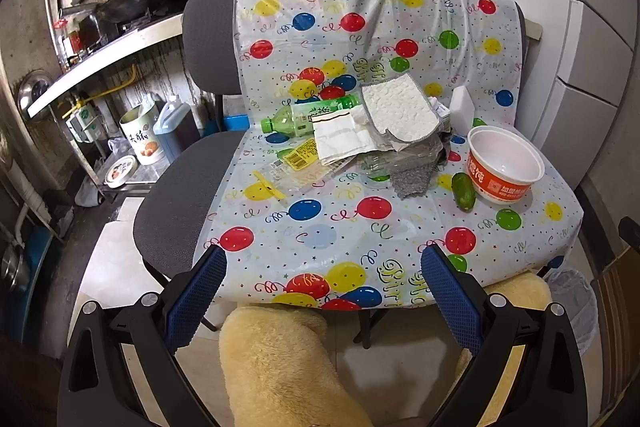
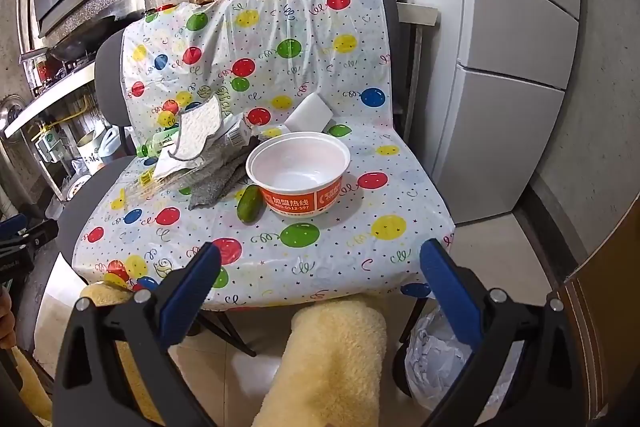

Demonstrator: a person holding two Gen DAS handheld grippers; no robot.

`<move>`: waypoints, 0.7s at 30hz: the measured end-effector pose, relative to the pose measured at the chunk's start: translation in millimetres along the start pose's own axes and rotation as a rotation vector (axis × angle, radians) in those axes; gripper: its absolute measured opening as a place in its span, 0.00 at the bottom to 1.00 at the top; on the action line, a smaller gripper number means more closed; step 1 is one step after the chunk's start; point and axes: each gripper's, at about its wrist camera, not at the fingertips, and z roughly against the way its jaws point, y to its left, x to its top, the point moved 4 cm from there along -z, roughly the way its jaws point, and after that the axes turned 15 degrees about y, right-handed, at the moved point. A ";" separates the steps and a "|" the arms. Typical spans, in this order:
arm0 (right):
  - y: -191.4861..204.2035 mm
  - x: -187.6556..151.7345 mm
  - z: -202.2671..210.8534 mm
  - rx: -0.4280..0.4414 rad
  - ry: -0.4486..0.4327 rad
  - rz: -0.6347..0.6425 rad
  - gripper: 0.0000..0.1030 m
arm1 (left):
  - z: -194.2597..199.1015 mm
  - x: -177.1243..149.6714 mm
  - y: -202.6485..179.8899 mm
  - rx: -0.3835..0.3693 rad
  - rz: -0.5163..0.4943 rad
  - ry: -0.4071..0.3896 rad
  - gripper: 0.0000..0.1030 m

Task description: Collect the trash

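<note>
Evidently collection has not started: both the left gripper point(image 1: 322, 279) and right gripper point(image 2: 320, 273) are wide and empty short of the chair point(image 1: 168, 211), where bottle point(image 1: 308, 115), bowl point(image 2: 300, 173) and wrappers point(image 1: 296, 157) lie, bin point(image 2: 444, 359) below right.

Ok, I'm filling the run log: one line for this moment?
phase: pre-grasp | left gripper: open, empty | right gripper: open, empty | bowl, bottle: on chair | bin: right
</note>
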 end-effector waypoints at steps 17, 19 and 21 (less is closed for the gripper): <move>-0.7 -1.3 0.0 0.001 -0.001 -0.007 0.94 | 1.5 5.7 0.9 0.002 0.012 0.005 0.94; -0.3 -1.6 -0.2 0.001 -0.002 -0.006 0.94 | 1.7 5.9 1.2 0.002 0.014 0.005 0.94; -0.4 -1.4 -0.1 0.000 -0.002 -0.007 0.94 | 2.0 6.0 1.3 0.003 0.014 0.005 0.94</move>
